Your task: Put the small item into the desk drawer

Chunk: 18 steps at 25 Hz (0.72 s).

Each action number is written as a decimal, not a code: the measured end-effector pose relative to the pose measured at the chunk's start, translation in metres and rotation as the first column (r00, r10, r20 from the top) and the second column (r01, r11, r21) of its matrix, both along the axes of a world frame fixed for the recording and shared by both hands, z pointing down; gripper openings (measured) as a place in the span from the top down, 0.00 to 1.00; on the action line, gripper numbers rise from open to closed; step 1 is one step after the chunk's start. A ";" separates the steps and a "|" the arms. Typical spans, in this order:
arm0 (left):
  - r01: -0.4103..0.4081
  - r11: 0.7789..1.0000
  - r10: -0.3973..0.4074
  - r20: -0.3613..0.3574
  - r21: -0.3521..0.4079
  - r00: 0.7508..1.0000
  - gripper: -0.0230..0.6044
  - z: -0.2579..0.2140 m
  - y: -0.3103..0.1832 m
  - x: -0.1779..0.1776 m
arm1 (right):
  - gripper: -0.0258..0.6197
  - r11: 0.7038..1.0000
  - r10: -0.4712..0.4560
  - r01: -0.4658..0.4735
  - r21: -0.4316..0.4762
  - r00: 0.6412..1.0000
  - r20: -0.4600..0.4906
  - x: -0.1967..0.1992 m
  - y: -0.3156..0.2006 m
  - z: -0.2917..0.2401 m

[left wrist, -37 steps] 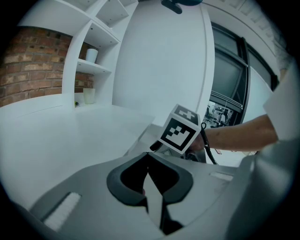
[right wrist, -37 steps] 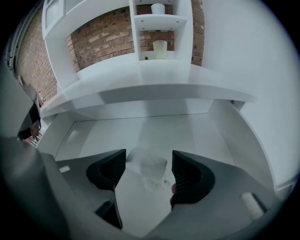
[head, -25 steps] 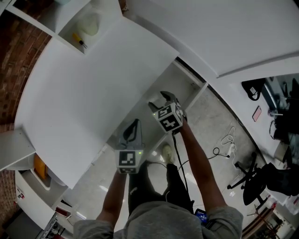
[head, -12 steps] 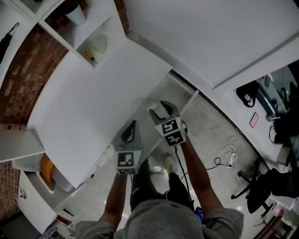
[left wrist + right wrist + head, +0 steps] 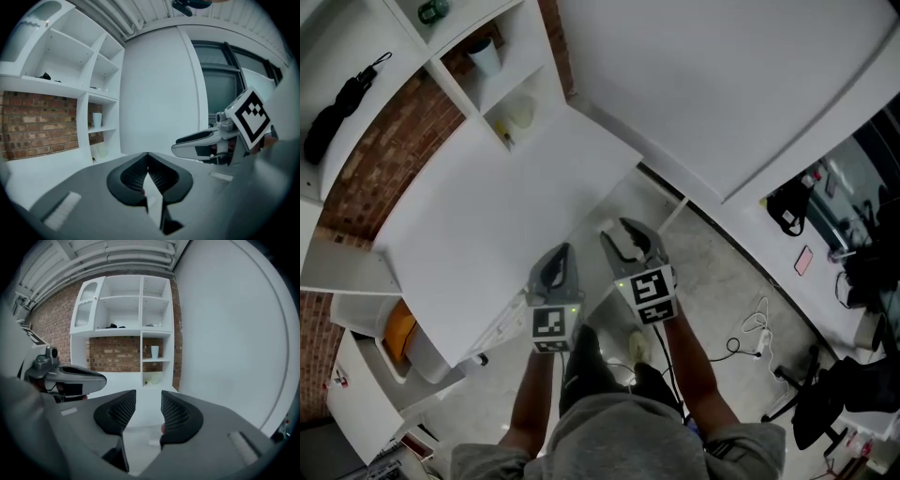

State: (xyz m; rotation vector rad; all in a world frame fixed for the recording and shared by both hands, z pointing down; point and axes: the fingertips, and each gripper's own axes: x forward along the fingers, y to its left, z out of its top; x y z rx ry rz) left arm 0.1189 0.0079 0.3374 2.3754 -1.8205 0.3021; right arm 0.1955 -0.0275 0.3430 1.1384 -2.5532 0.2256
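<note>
Both grippers hover side by side at the front edge of the white desk top (image 5: 506, 216). My left gripper (image 5: 562, 251) has its tips touching, shut with nothing between them (image 5: 147, 154). My right gripper (image 5: 623, 230) stands open, and its jaws have just been closing, with nothing between the pads (image 5: 148, 401). Each gripper shows in the other's view: the right gripper (image 5: 206, 140) and the left gripper (image 5: 70, 373). No small item shows in either grip. I cannot make out a desk drawer under the desk edge.
A white shelf unit (image 5: 140, 333) against a brick wall stands behind the desk, holding a pale cup (image 5: 485, 56) and a black thing (image 5: 337, 112). At lower left a white compartment holds something orange (image 5: 398, 333). Cables (image 5: 755, 319) and an office chair (image 5: 825, 394) are on the floor at right.
Both grippers have risen from below the desk edge to its level. The right jaws stand narrower than before. The head view now takes in more of the shelves.
</note>
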 end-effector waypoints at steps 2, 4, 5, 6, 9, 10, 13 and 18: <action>0.019 1.000 -0.019 -0.005 0.015 1.000 0.94 -0.012 0.009 0.000 | 0.70 1.000 -0.006 0.006 0.024 1.000 0.016 0.002 0.013 -0.015; 0.039 0.999 -0.039 -0.009 0.025 0.999 0.94 -0.023 0.019 -0.001 | 0.71 0.999 -0.013 0.012 0.043 1.000 0.028 0.005 0.025 -0.026; 0.046 0.998 -0.046 -0.009 0.031 0.999 0.94 -0.028 0.024 -0.001 | 0.72 0.999 -0.016 0.014 0.051 0.999 0.031 0.006 0.030 -0.030; 0.052 0.998 -0.051 -0.009 0.038 0.999 0.94 -0.033 0.029 0.000 | 0.72 0.998 -0.020 0.018 0.058 0.999 0.031 0.008 0.036 -0.034; 0.070 0.996 -0.070 -0.003 0.054 0.998 0.94 -0.043 0.044 0.001 | 0.75 0.996 -0.031 0.029 0.082 0.999 0.030 0.014 0.050 -0.043; 0.076 0.995 -0.077 0.000 0.056 0.997 0.94 -0.044 0.049 0.001 | 0.76 0.995 -0.032 0.029 0.091 0.999 0.030 0.017 0.053 -0.046; 0.090 0.994 -0.091 0.003 0.055 0.996 0.94 -0.047 0.064 0.004 | 0.81 0.994 -0.026 0.023 0.106 0.999 0.027 0.026 0.063 -0.050; 0.112 0.992 -0.112 0.006 0.053 0.994 0.94 -0.049 0.090 0.007 | 0.89 0.993 -0.019 0.015 0.114 0.999 0.038 0.035 0.084 -0.051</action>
